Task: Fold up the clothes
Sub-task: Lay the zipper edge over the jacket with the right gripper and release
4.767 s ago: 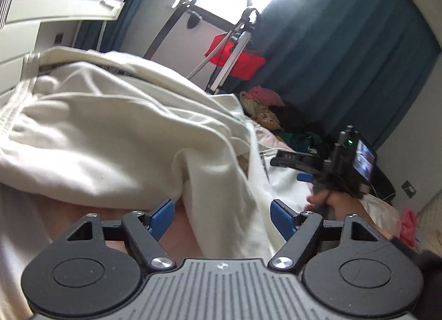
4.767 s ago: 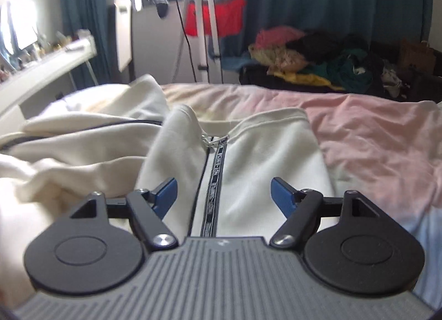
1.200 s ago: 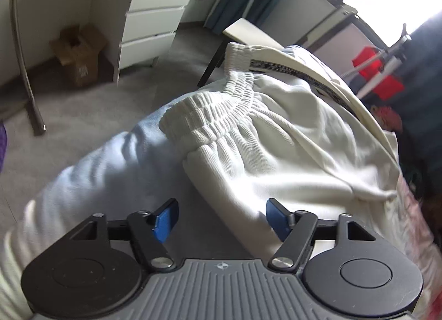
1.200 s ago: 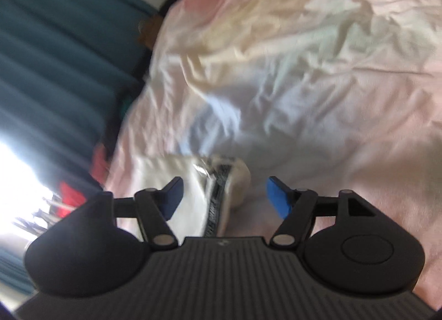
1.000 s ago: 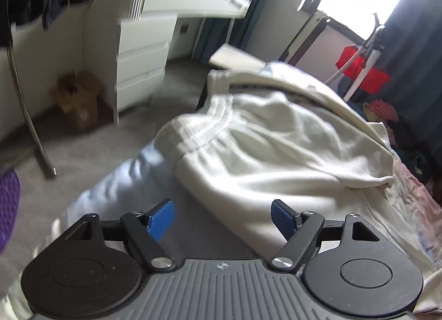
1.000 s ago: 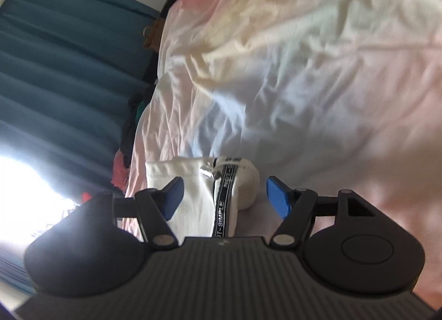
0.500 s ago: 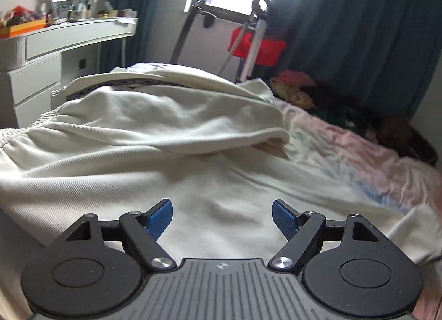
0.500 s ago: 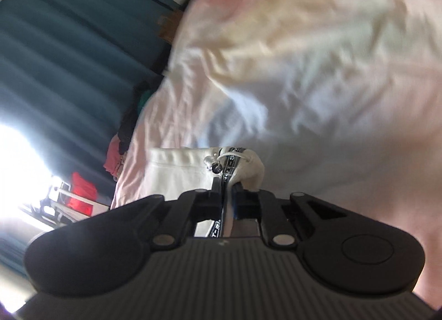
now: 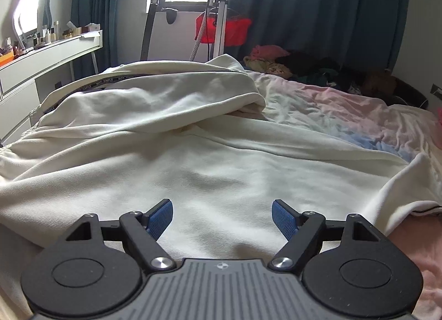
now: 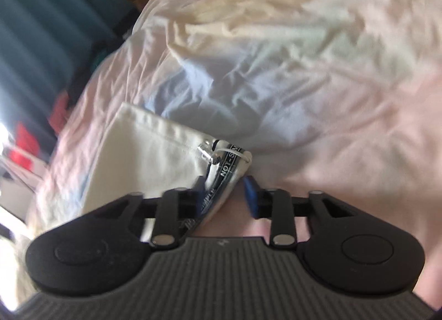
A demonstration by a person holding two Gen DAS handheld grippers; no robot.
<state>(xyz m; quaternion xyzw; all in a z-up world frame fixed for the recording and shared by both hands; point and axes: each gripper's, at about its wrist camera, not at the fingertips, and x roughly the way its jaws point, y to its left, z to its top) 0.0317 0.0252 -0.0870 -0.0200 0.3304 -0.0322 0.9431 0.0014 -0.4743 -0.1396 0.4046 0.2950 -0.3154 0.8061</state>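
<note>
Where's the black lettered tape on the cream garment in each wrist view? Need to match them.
Left wrist: the lettered tape runs along the garment's far upper-left edge, well beyond the open left claw.
Right wrist: the tape sits low at centre, between the pads of the right claw, whose jaws are opening.
Shared landmark: the pink and blue bedsheet.
</note>
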